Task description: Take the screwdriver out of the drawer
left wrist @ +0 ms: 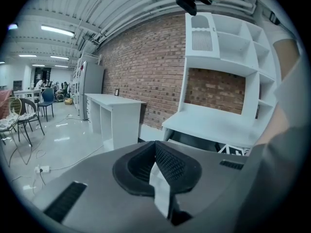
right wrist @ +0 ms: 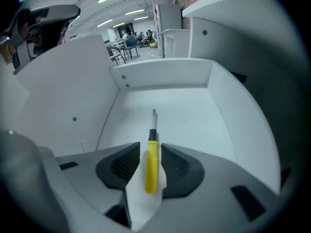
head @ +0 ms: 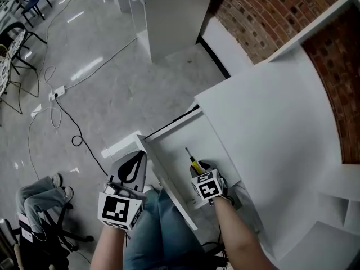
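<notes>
We are holding the left gripper [head: 130, 170] nearest us, outside the drawer [head: 169, 153], at nine o'clock from the other tool. Its jaws are resting shut together with nothing between them. We are pointing the right gripper [right wrist: 148, 154] down into the open white drawer, jaws spread wide on either side of the screwdriver [right wrist: 152, 149] and not pressing it. The screwdriver is lying flat on the drawer floor. It is showing a yellow handle, a short black collar and a thin grey shaft aiming at twelve o'clock, towards the far wall.
</notes>
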